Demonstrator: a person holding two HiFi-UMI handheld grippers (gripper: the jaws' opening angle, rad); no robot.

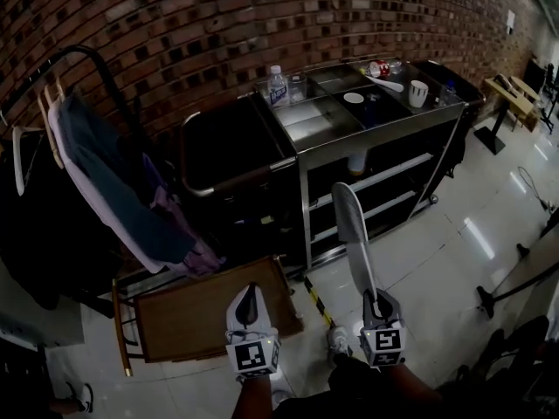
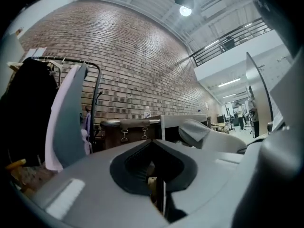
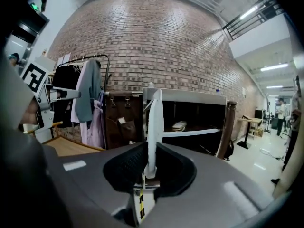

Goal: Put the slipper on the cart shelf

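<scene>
A white slipper (image 1: 354, 234) sticks out forward from my right gripper (image 1: 377, 304), which is shut on its heel end. In the right gripper view the slipper (image 3: 154, 127) stands edge-on between the jaws of my right gripper (image 3: 149, 172). It points at the metal cart (image 1: 376, 120), just short of the cart's white shelves (image 1: 384, 175). A second pale slipper (image 3: 179, 125) lies on a cart shelf (image 3: 199, 132). My left gripper (image 1: 251, 297) hangs shut and empty over a low wooden table (image 1: 196, 317). In the left gripper view the held slipper (image 2: 199, 132) shows to the right of the left gripper (image 2: 159, 184).
On the cart top stand a water bottle (image 1: 278, 85), a white cup (image 1: 418, 92) and a red can (image 1: 381, 67). A dark bag frame (image 1: 229, 160) hangs on the cart's left end. A clothes rack (image 1: 96, 155) with garments fills the left side. A brick wall (image 1: 262, 16) runs behind.
</scene>
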